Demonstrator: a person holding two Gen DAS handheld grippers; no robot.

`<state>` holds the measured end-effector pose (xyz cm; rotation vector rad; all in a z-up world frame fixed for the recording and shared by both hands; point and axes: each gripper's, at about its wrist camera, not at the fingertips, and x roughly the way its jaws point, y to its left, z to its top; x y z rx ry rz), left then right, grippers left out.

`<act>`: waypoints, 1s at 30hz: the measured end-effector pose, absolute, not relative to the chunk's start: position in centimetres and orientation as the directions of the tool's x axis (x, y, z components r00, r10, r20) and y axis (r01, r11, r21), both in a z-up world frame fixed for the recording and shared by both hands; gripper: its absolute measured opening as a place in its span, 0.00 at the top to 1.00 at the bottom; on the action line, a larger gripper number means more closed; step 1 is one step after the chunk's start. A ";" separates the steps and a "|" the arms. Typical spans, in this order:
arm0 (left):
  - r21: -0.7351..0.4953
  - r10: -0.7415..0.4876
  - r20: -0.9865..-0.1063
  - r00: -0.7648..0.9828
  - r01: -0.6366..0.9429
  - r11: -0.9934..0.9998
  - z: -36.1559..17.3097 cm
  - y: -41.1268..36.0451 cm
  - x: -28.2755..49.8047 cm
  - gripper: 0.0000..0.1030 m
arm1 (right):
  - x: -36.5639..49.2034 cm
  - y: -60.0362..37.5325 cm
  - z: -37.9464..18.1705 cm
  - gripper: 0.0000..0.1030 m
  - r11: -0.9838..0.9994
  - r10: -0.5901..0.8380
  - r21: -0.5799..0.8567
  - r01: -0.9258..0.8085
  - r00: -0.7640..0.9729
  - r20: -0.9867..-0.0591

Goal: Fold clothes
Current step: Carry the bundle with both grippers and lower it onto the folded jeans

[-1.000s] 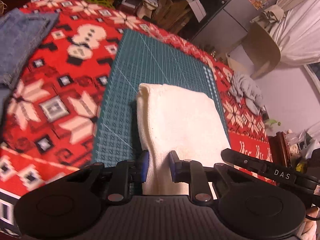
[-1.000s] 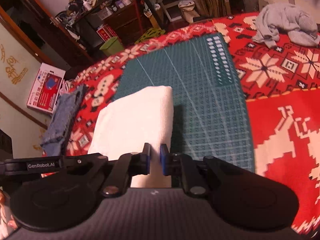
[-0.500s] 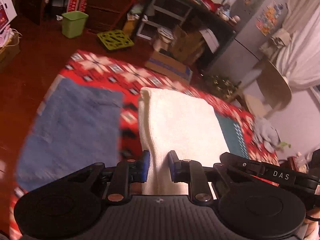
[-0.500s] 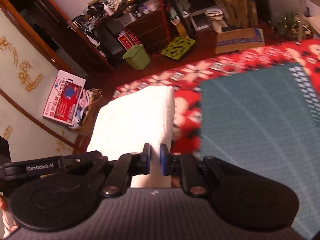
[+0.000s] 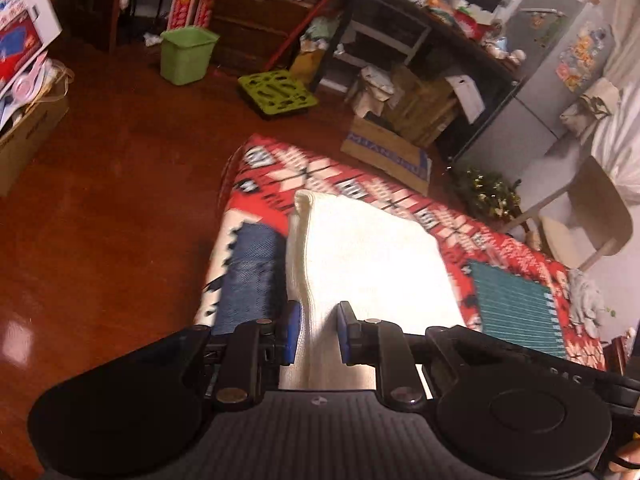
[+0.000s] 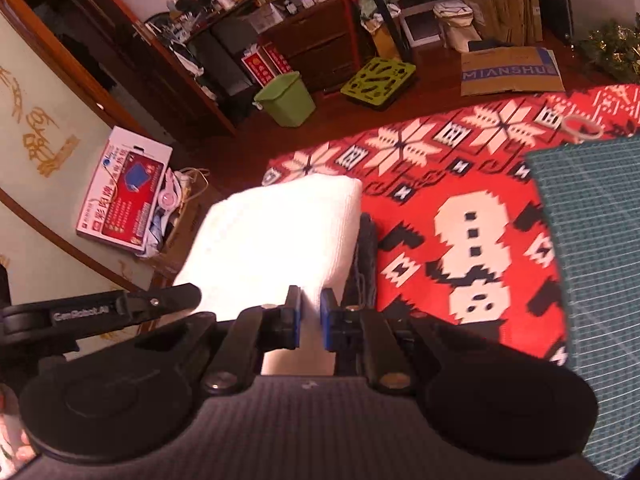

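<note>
Both tongs, left (image 5: 316, 330) and right (image 6: 310, 316), clench the folded white garment (image 5: 368, 248) above the blue jeans (image 5: 248, 272); folding looks finished, stacking remains.

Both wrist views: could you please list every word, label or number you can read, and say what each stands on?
"MIANSHU": cardboard box on the floor, printed on its blue band.
"GenRobot.AI": black arm of the left tool, slightly blurred.
Letters on the right tool's arm: cut off and blurred, unreadable.
Red and white box: print too small to read.
Gold characters on the pale wall panel: not legible.
</note>
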<state>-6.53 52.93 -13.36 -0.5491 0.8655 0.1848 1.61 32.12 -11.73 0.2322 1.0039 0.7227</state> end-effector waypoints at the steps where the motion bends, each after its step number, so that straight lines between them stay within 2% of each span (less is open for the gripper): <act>1: -0.389 -0.068 -0.769 0.636 -0.381 0.839 -14.1 53.3 -6.6 0.82 | 1.4 32.5 -12.3 0.90 0.752 0.641 0.480 -0.452 0.331 -0.693; 6: -0.414 -0.084 -0.755 0.650 -0.373 0.830 -15.9 53.7 -7.4 0.80 | 0.7 32.7 -14.3 0.89 0.754 0.630 0.441 -0.487 0.344 -0.696; 9: -0.404 -0.077 -0.754 0.652 -0.369 0.837 -15.9 53.3 -8.0 0.73 | 1.0 32.1 -14.8 0.88 0.748 0.641 0.464 -0.475 0.332 -0.692; 14: -0.365 -0.050 -0.763 0.645 -0.366 0.856 -15.8 52.2 -9.6 0.67 | 0.4 31.0 -14.7 0.84 0.746 0.646 0.491 -0.450 0.309 -0.698; 30: -0.257 0.016 -0.805 0.593 -0.373 0.891 -14.3 47.7 -16.6 0.67 | -5.9 27.2 -14.2 0.83 0.700 0.670 0.510 -0.500 0.211 -0.712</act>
